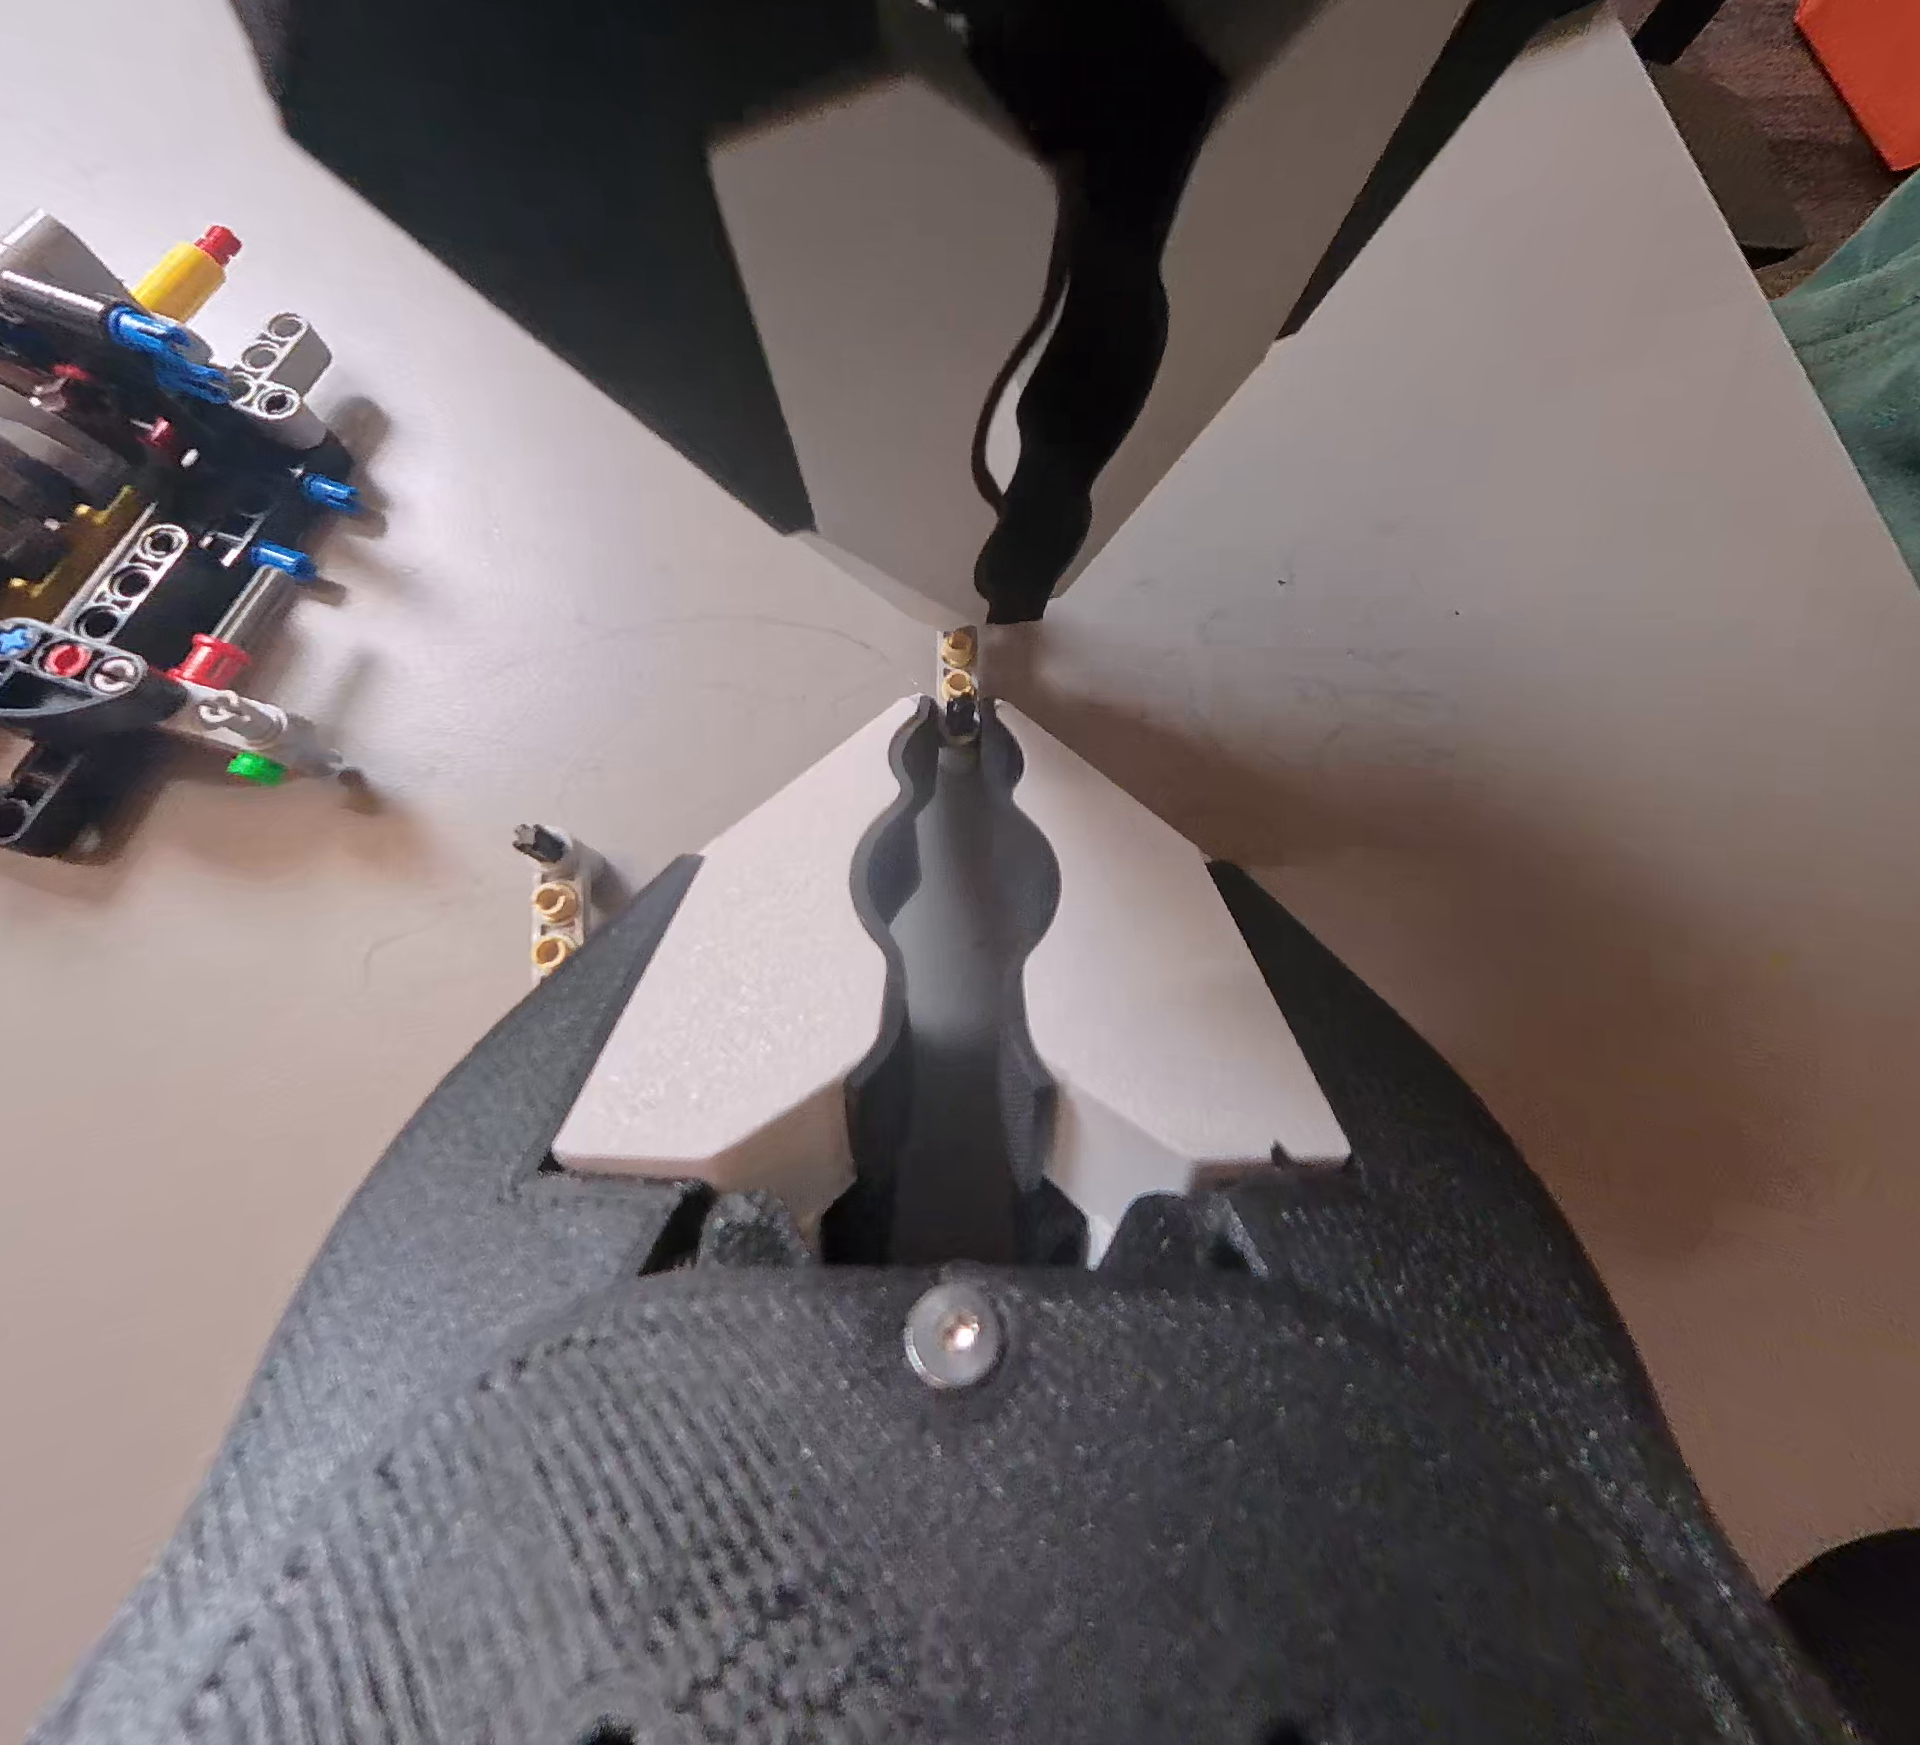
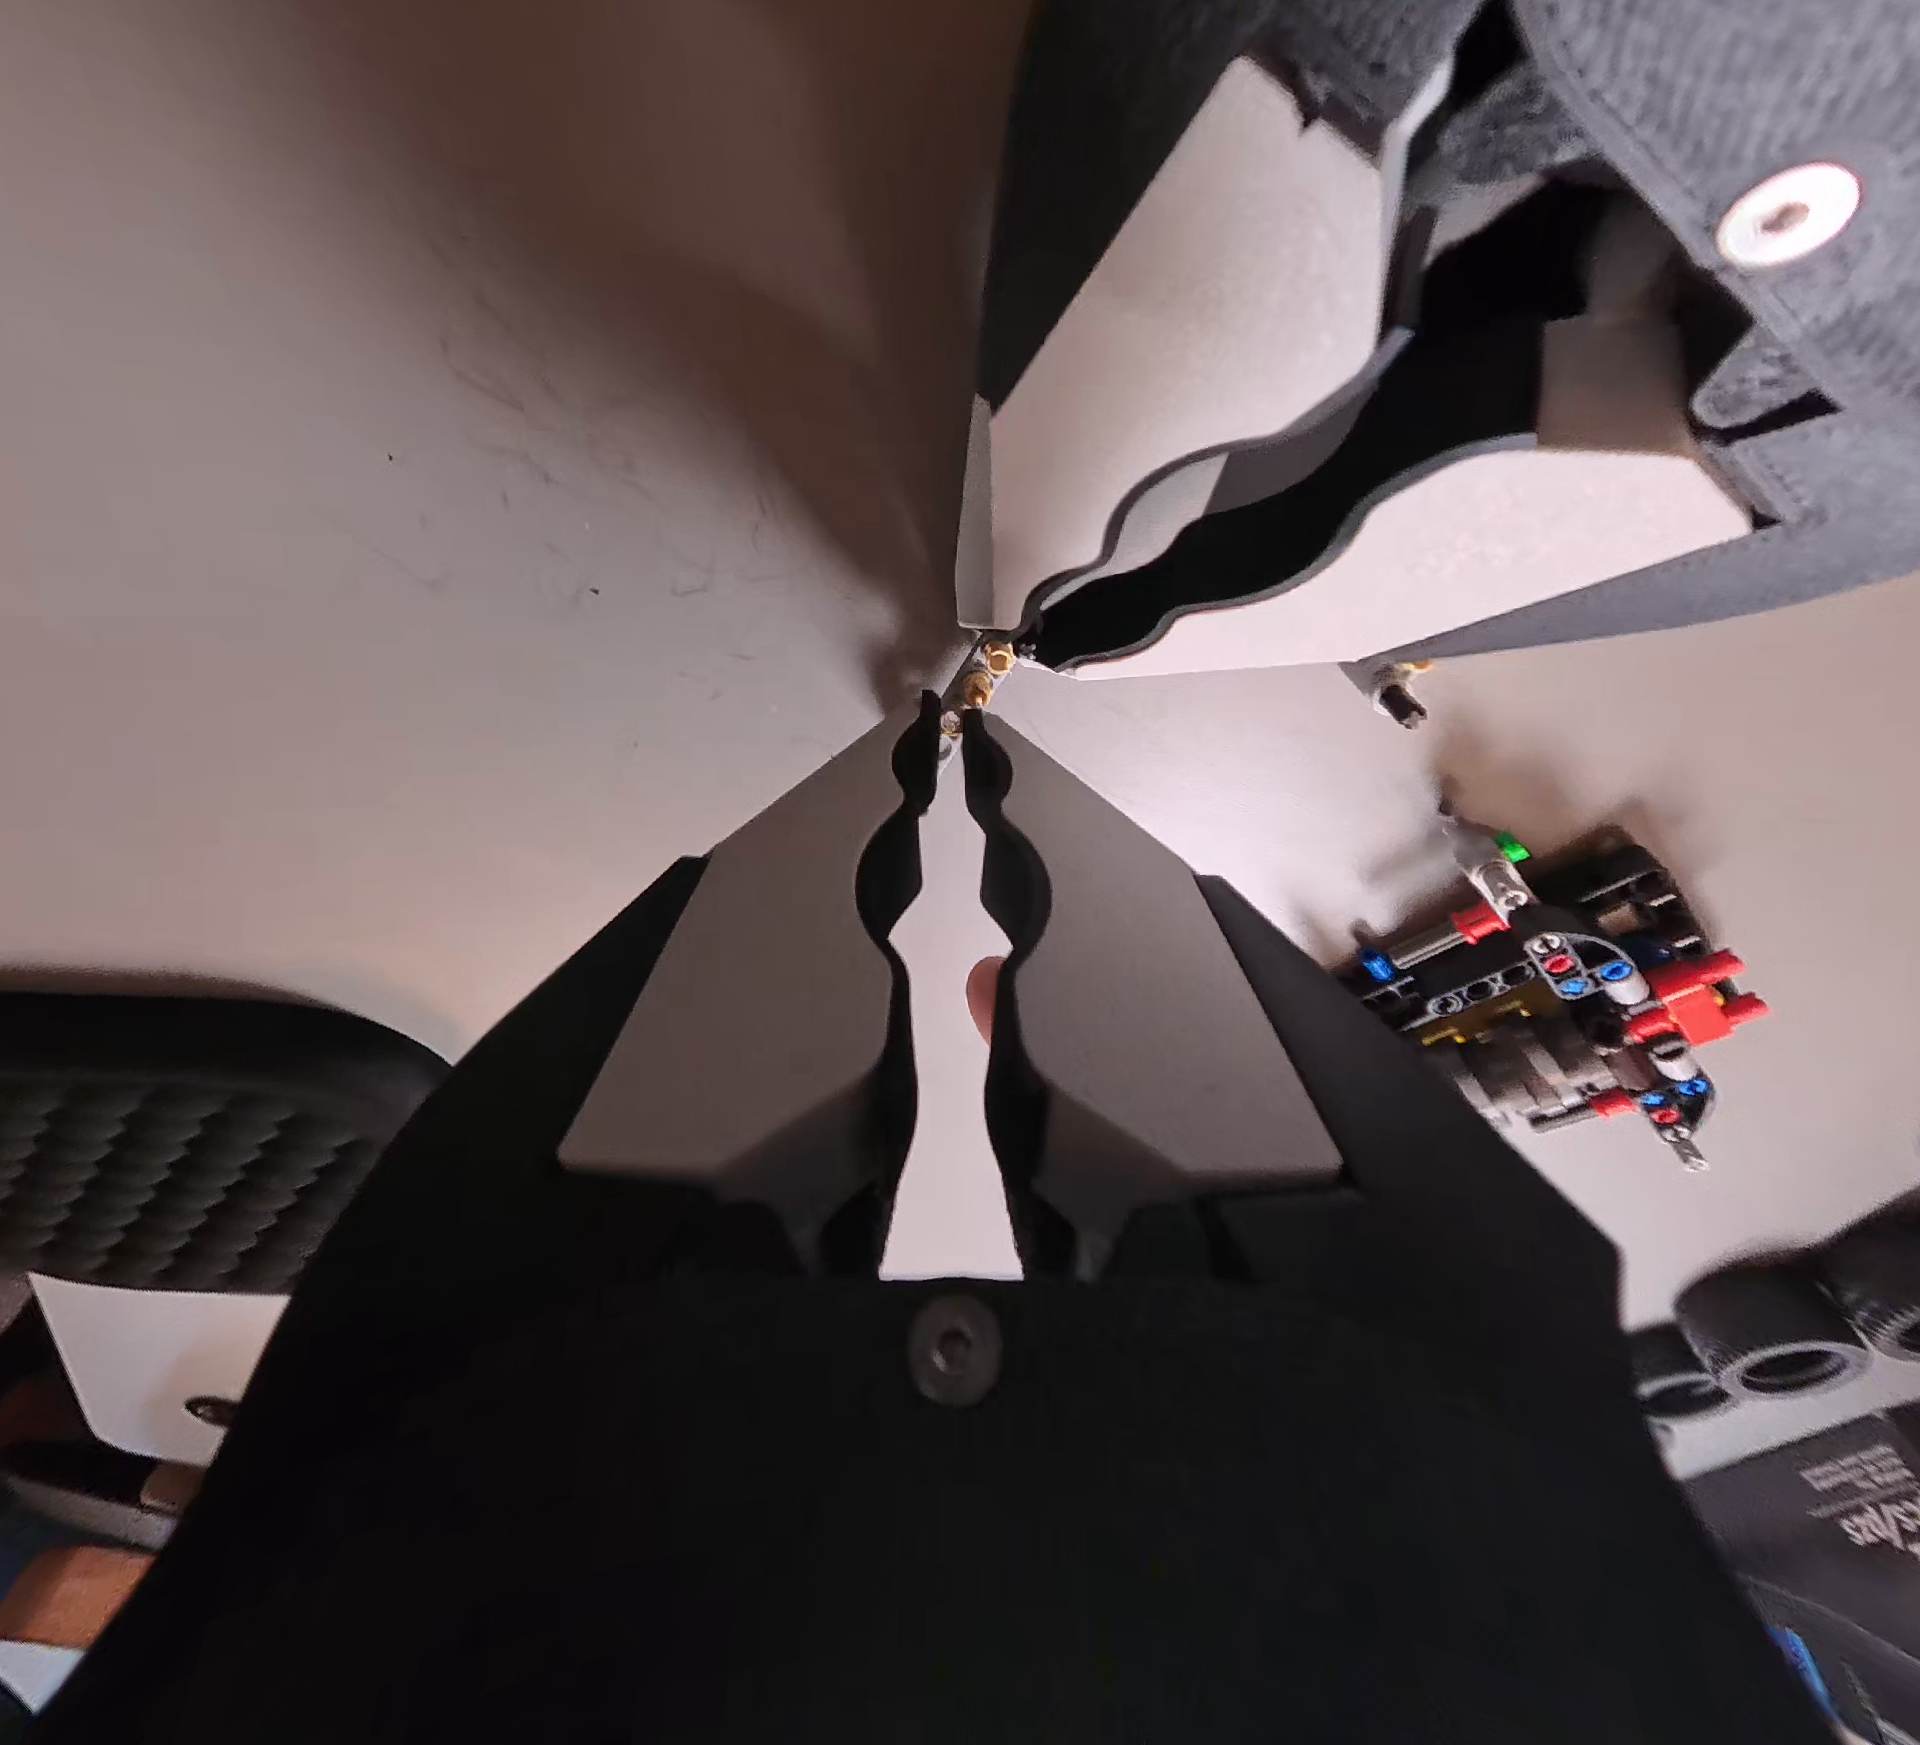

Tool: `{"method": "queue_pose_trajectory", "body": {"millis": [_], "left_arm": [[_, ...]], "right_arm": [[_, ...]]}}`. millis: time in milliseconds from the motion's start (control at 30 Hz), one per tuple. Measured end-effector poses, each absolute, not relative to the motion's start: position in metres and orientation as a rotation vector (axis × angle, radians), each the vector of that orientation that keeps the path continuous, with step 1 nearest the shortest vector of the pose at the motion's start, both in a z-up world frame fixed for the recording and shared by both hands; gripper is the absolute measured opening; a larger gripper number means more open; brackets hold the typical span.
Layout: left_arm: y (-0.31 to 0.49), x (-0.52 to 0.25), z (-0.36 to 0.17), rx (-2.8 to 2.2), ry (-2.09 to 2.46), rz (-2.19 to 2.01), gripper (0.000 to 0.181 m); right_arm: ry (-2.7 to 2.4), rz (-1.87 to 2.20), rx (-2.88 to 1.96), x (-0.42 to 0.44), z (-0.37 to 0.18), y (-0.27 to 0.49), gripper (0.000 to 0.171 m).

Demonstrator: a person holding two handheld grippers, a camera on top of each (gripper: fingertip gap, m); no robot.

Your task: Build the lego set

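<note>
a pale, scuffed bench [image 1: 1455,677] fills both views. the left gripper [image 1: 958,719] and right gripper [image 2: 943,727] meet tip to tip over it, each nearly closed on an end of one small grey beam [image 1: 958,665] with tan pins. a second such beam [image 1: 556,916] lies beside the left gripper. the part-built lego model [image 2: 1558,999] sits well apart. a dark printed sheet [image 2: 1849,1550] at the bench edge carries writing, blurred.
</note>
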State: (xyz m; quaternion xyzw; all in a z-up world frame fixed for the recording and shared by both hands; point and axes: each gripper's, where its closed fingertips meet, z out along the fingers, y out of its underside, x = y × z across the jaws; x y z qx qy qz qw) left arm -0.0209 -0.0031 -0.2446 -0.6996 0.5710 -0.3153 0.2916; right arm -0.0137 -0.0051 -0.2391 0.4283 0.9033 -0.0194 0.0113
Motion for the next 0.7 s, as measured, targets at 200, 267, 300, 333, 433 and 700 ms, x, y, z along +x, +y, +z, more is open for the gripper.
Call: {"method": "queue_pose_trajectory", "body": {"millis": [200,267,300,333,433,700], "left_arm": [[-0.0025,-0.0211,-0.2446,-1.878,1.508,-0.849,0.006],[-0.0026,-0.0212,-0.2447,-1.877,1.508,-0.845,0.007],[-0.0026,-0.0212,-0.2447,-1.879,1.507,-0.849,0.007],[-0.0025,-0.0211,-0.2447,-1.881,1.506,-0.854,0.007],[-0.0025,-0.0211,-0.2447,-1.881,1.505,-0.852,0.007],[-0.0026,-0.0215,-0.2451,-1.878,1.505,-0.840,0.007]], "right_arm": [[2.818,-0.145,1.411,-0.0143,-0.2395,-0.0054,0.003],[2.839,-0.162,1.425,-0.0144,-0.2397,-0.0056,0.003],[2.849,-0.168,1.432,-0.0144,-0.2398,-0.0056,0.003],[2.853,-0.173,1.444,-0.0146,-0.2400,-0.0057,0.003],[2.855,-0.181,1.468,-0.0147,-0.2402,-0.0056,0.003],[2.853,-0.310,1.562,-0.0153,-0.2401,-0.0053,0.003]]}}
